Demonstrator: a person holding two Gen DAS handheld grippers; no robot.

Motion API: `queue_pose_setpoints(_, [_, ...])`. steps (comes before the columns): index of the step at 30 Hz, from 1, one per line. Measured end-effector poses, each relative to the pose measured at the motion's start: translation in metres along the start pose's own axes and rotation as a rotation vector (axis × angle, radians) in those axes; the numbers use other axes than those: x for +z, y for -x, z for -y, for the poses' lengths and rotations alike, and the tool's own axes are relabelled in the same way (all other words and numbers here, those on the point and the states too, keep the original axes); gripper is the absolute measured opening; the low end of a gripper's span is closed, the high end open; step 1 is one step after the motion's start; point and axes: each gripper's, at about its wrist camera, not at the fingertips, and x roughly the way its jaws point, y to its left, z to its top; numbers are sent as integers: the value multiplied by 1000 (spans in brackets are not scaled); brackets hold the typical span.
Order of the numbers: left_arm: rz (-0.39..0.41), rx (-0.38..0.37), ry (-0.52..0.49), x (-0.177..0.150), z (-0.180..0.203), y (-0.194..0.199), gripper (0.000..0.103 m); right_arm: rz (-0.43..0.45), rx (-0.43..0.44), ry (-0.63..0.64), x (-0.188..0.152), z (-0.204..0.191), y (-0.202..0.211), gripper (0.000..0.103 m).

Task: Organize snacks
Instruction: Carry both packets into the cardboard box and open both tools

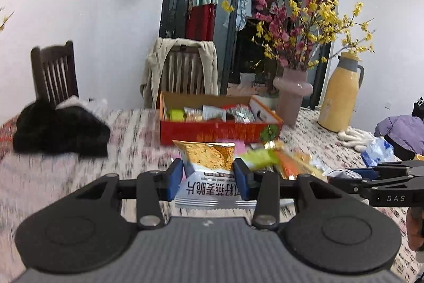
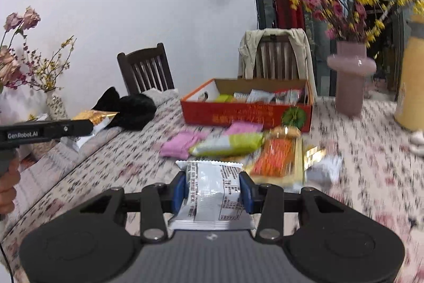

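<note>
The left gripper (image 1: 208,178) has its jaws clamped on a gold-and-white snack packet (image 1: 206,166); the right gripper (image 2: 213,191) pinches a silver packet (image 2: 212,195) (label side up), above the worktop (image 2: 119,158), with the red box (image 2: 246,113) beyond.

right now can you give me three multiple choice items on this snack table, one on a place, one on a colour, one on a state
1. Where is the red box?
A. on the table, before the draped chair
B. on the floor
C. on a chair seat

2. What colour is the flask beside the vase?
A. blue
B. yellow
C. black

3. What is the left gripper doing?
A. hanging open
B. shut on nothing
C. shut on the chip packet

Answers:
1 A: the box sits on the patterned cloth in front of the jacket-hung chair.
2 B: its body is yellow under a grey top.
3 C: both blue pads press the packet's sides.
</note>
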Motion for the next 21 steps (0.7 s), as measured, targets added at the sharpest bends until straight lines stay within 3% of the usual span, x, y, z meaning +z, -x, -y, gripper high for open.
queue_pose_setpoints(6, [35, -21, -59, 68, -9, -47, 43, 30, 28, 15, 68, 14, -35, 41])
queue_pose_setpoints(13, [10, -15, -47, 140, -23, -152, 43, 14, -5, 38, 165, 42, -117, 41])
queue_pose_setpoints(17, [-37, -9, -14, 159, -26, -225, 43, -35, -29, 30, 206, 60, -190, 41])
queue_pose_setpoints(21, [-117, -1, 28, 147, -33, -303, 43, -97, -73, 1, 216, 77, -268, 41])
